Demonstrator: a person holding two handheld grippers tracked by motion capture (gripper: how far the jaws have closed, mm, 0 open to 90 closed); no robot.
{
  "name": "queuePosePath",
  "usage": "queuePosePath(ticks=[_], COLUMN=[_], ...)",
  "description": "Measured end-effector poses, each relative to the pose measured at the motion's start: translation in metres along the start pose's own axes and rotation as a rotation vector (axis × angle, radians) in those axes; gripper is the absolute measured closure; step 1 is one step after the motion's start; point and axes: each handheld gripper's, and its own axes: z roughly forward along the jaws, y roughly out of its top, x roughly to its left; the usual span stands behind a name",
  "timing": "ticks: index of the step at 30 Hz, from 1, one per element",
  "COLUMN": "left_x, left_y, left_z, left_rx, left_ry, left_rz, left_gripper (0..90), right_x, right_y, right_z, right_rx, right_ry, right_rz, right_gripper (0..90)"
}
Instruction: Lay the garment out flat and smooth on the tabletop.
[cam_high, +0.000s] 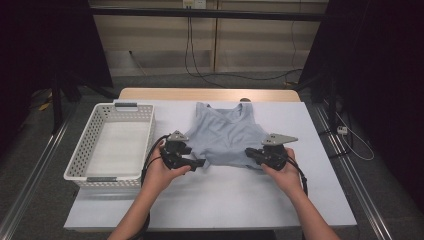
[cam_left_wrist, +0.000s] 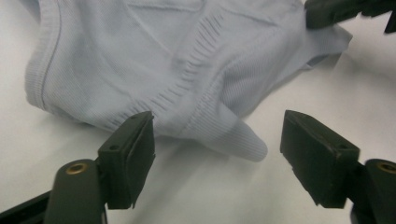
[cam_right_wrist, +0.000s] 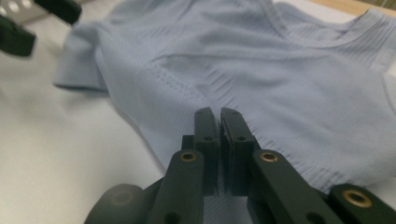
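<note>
In the middle of the white table (cam_high: 310, 190) lies the pale blue top (cam_high: 227, 132), its hem toward the person. The right gripper (cam_right_wrist: 219, 122) is pressed together, seemingly pinching the hem. The left gripper (cam_left_wrist: 217, 144) stands spread around the other corner, ungripped. Next: close it, then lift evenly. The white basket (cam_high: 87, 150) waits left, nothing between

Garment (cam_high: 226, 135): pale blue-grey, fine ribbed knit with rows of small openwork stitches. Surface (cam_high: 280, 200): white cover, light wood edge at far side. Basket (cam_high: 86, 145): white, perforated walls, grey handle tabs. Left hand-held gripper (cam_left_wrist: 217, 154) and right hand-held gripper (cam_right_wrist: 219, 114): black jaws, brass-coloured rivets.
</note>
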Motion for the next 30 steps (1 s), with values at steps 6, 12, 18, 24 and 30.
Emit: queuePosePath(ticks=[6, 12, 18, 24, 30], left_x=[-0.001, 0.0, -0.003, -0.006, -0.007], left_y=[-0.004, -0.008, -0.01, -0.013, -0.011], left_z=[0.005, 0.011, 0.019, 0.028, 0.029], left_rx=[0.018, 0.061, 0.08, 0.093, 0.107], left_ry=[-0.01, -0.009, -0.025, -0.016, -0.023], left_rz=[0.002, 0.001, 0.006, 0.022, 0.012], left_gripper=[38.1, 50.0, 55.8, 66.4, 81.7], right_x=[-0.005, -0.009, -0.01, -0.01, -0.01], right_y=[0.01, 0.014, 0.013, 0.011, 0.009], right_z=[-0.007, -0.007, -0.004, -0.001, -0.001], right_rx=[-0.071, -0.101, -0.095, -0.081, -0.078], right_ry=[0.026, 0.006, 0.004, 0.001, -0.004], right_rz=[0.048, 0.055, 0.061, 0.066, 0.068], right_gripper=[87.2, 87.5, 87.5, 87.4, 87.3])
